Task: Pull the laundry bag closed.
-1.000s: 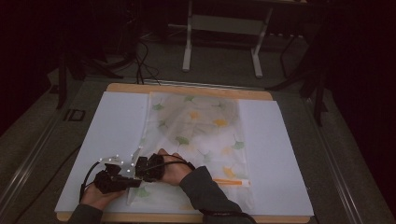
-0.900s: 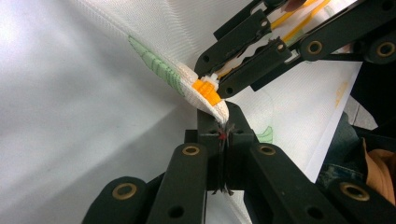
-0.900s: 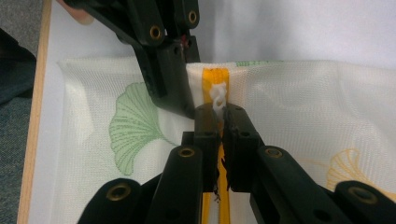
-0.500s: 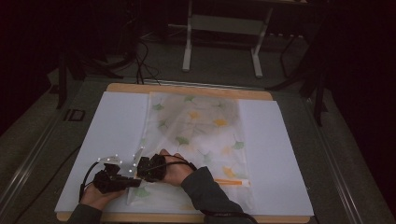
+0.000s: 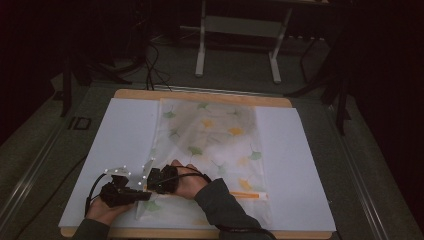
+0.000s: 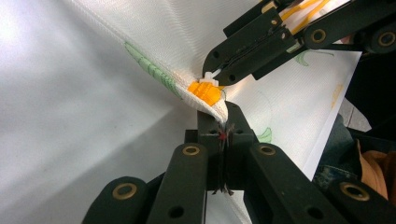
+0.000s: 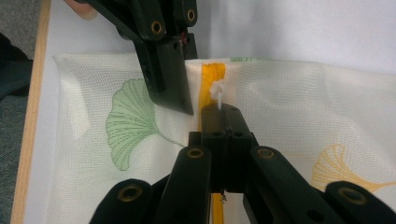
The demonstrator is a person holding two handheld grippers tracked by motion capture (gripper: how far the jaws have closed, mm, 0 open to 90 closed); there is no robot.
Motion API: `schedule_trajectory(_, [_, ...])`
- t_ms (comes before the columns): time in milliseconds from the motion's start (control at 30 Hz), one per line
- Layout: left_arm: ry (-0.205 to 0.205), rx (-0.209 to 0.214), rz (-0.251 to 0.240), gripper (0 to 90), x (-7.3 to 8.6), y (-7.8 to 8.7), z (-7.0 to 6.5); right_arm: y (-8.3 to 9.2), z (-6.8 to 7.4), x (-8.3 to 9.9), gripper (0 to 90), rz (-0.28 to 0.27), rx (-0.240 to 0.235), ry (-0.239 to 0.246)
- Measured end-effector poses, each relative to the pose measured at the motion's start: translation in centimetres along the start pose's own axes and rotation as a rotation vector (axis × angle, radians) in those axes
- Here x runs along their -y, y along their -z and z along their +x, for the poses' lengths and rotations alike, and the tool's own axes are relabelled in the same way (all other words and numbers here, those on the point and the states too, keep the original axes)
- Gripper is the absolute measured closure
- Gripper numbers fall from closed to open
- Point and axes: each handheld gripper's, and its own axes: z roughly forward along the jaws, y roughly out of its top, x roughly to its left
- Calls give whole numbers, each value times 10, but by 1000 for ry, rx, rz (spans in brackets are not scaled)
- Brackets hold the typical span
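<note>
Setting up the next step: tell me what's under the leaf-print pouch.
The leaf-print pouch lies on a white sheet over the wooden table. Anything under its middle is hidden.

The bag (image 5: 210, 150) is seen to be made of a woven cloth, matt and finely ribbed, with leaf shapes printed flat into the weave. Along its edge an orange zip (image 7: 211, 84) of coarser woven tape is set, and on it a small white slider (image 6: 208, 78) of smooth, slightly glossy plastic is fitted. Beside the bag, smooth matt white paper (image 5: 120, 135) is laid, and under the paper a pale wooden board (image 5: 200, 95) with a dull finish is shown. The left gripper (image 6: 223, 122) and right gripper (image 7: 223, 114) are built of black matt plastic links joined by brass-coloured metal rivets. A dark knitted sleeve (image 5: 225, 205) is worn near the bag.
</note>
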Motion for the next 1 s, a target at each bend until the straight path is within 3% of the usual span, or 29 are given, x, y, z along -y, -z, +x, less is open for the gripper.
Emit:
schedule_trajectory(500, [24,40,-38,888,2,5,4,-1,4,6,900,32,34,31])
schedule_trajectory(1000, [19,40,-44,887,2,6,5,4,4,17,900,65,35,32])
